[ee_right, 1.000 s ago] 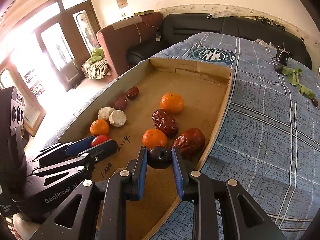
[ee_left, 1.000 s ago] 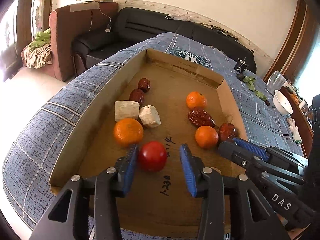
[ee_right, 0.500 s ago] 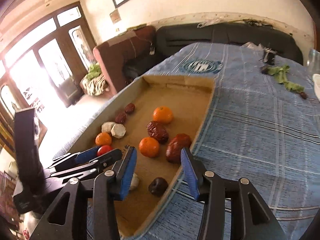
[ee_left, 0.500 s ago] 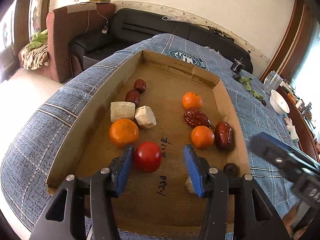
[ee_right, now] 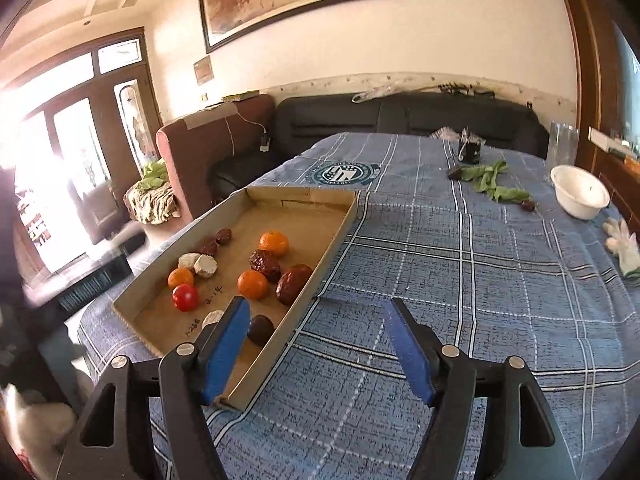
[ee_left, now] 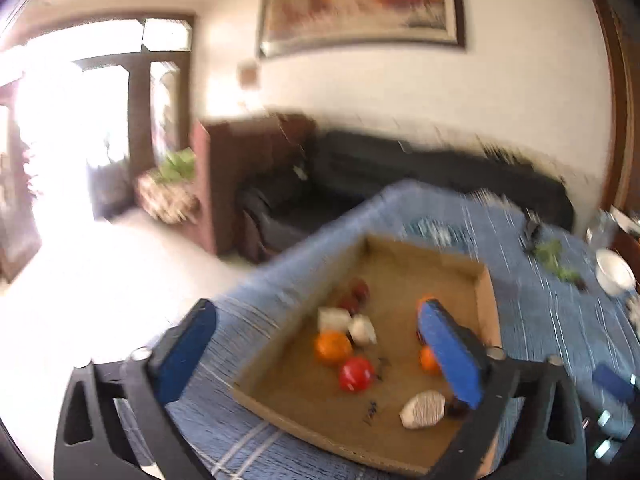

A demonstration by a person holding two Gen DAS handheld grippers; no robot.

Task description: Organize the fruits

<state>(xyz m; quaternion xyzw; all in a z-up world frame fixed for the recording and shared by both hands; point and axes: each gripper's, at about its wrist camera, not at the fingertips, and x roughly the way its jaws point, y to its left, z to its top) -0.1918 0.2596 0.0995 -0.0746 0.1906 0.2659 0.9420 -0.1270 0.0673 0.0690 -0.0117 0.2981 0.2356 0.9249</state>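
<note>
A shallow cardboard tray (ee_right: 334,236) lies on the blue checked tablecloth (ee_right: 460,264). In it are a red tomato (ee_right: 185,297), three oranges (ee_right: 252,284), dark red dates (ee_right: 294,278), pale chunks (ee_right: 205,266) and a dark plum (ee_right: 261,329) at the near end. My right gripper (ee_right: 316,354) is open and empty, raised above the tray's near right corner. My left gripper (ee_left: 320,354) is wide open and empty, lifted back above the tray (ee_left: 486,304); its view is blurred, with the tomato (ee_left: 356,374) below it.
A white bowl (ee_right: 579,197), green leaves (ee_right: 490,180), a glass (ee_right: 562,146) and a white glove (ee_right: 624,240) sit on the table's far right. A black sofa (ee_right: 400,120) and a brown armchair (ee_right: 208,148) stand beyond the table.
The right gripper opened and let the dark plum down into the tray's near end, then pulled back. The left gripper opened wider and lifted away from the tomato, swinging left.
</note>
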